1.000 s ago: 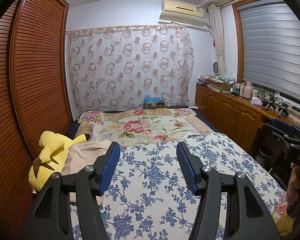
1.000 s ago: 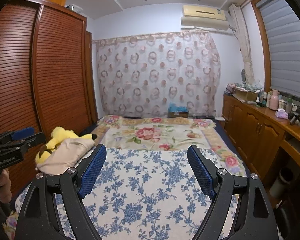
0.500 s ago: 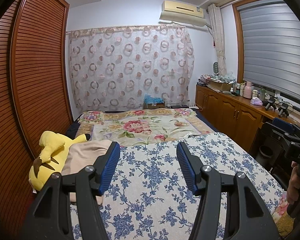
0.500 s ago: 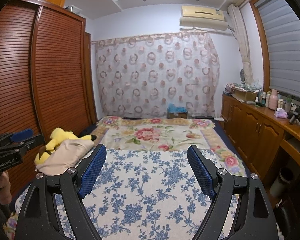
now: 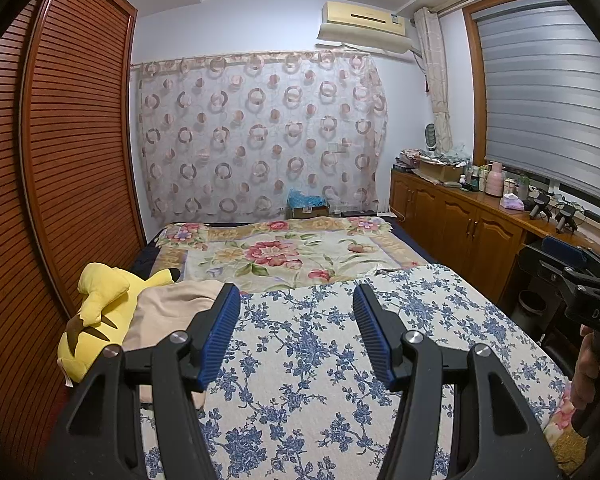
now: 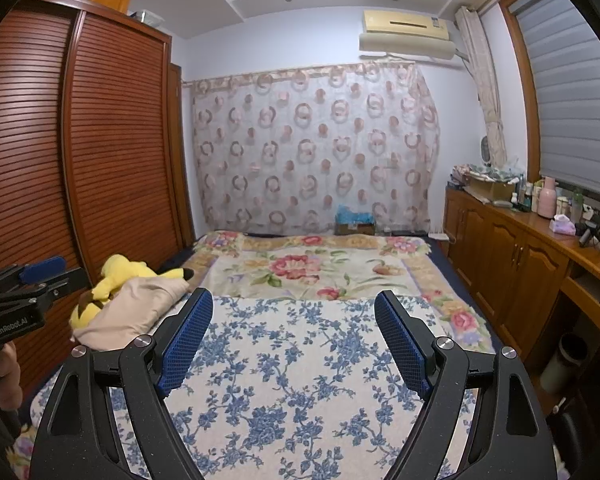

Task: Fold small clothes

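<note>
A beige garment lies crumpled at the left edge of the bed, against a yellow plush toy; it also shows in the right wrist view. My left gripper is open and empty, held above the blue-flowered bedspread, just right of the garment. My right gripper is open and empty above the same bedspread. Each gripper shows at the edge of the other's view: the right one, the left one.
A red-flowered blanket covers the far half of the bed. A slatted wooden wardrobe runs along the left side. A wooden cabinet with bottles and clutter runs along the right under the window. A patterned curtain hangs behind.
</note>
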